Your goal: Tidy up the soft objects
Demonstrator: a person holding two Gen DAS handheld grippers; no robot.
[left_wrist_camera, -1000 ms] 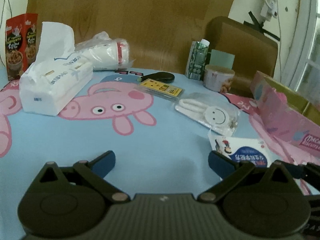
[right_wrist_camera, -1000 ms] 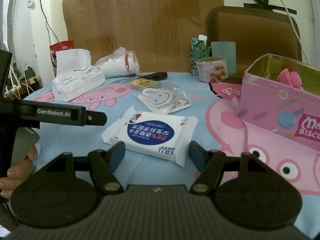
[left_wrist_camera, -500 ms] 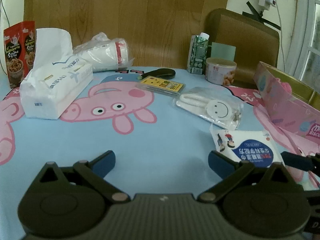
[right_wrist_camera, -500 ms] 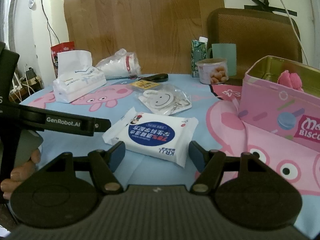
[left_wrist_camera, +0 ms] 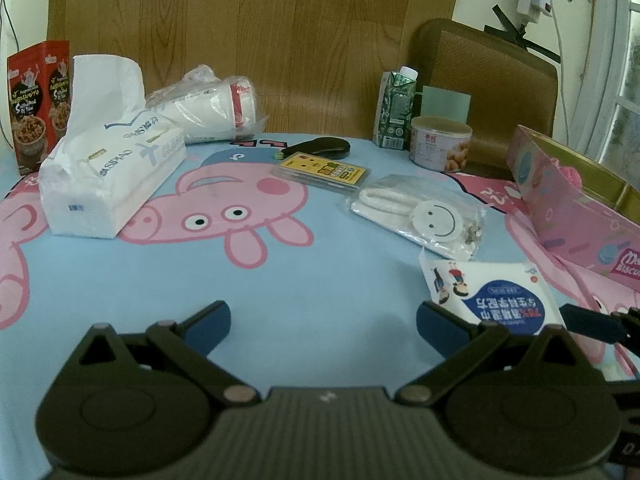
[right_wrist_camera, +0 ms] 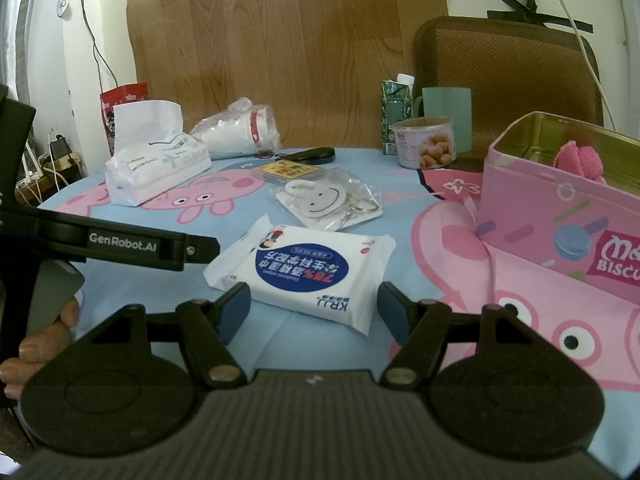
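A white wet-wipe pack (right_wrist_camera: 308,268) with a blue oval label lies flat on the cartoon-pig tablecloth. My right gripper (right_wrist_camera: 316,308) is open, low over the cloth, with the pack's near edge between its blue fingertips and small gaps on both sides. My left gripper (left_wrist_camera: 324,322) is open over bare cloth, with the same pack (left_wrist_camera: 496,296) just right of its right finger. A soft tissue pack (left_wrist_camera: 112,176) sits at the far left. A pink tin (right_wrist_camera: 560,216) at the right holds a fuzzy pink thing (right_wrist_camera: 580,158). The left gripper's black finger (right_wrist_camera: 120,240) crosses the left of the right wrist view.
A clear bag with a smiley tag (right_wrist_camera: 328,200), a yellow card pack (left_wrist_camera: 320,170), a black case (left_wrist_camera: 320,148), bagged paper cups (left_wrist_camera: 216,108), a green carton (left_wrist_camera: 396,112), a nut can (left_wrist_camera: 438,144) and a red snack box (left_wrist_camera: 36,100) stand farther back. A person's hand (right_wrist_camera: 36,344) grips the left handle.
The left wrist view has rolled slightly towards level, showing more of the wipe pack. The right gripper and all objects stayed where they were.
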